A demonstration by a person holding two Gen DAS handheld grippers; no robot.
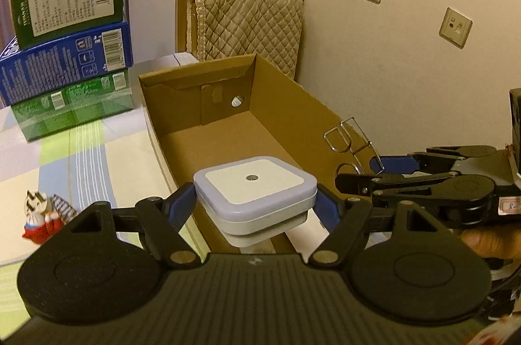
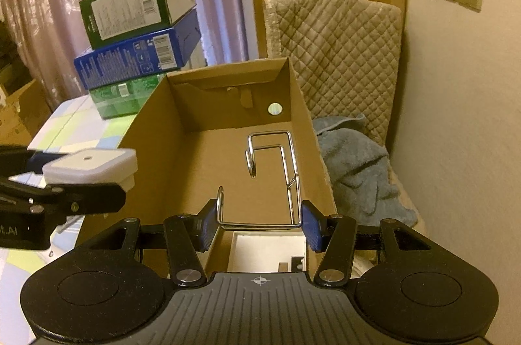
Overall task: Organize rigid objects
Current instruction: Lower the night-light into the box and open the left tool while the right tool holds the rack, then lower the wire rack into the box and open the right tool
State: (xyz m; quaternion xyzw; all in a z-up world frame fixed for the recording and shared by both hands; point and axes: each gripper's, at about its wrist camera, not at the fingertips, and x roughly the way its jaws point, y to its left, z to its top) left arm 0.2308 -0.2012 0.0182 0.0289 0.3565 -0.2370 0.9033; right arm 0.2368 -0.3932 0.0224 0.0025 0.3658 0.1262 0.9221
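- Hovering at lower centre, the left gripper (image 1: 255, 203) is clamped on the white night light (image 1: 255, 198).
- Right gripper (image 2: 259, 222) is pinched on the wire hook (image 2: 273, 175).
- Both are best lowered onto the cardboard box (image 2: 153, 130) floor before release.

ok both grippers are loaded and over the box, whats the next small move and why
Probably lower both a little into the cardboard box, then release. The left gripper holds the white square device, the right gripper holds the wire hook, both above the box's bare floor.
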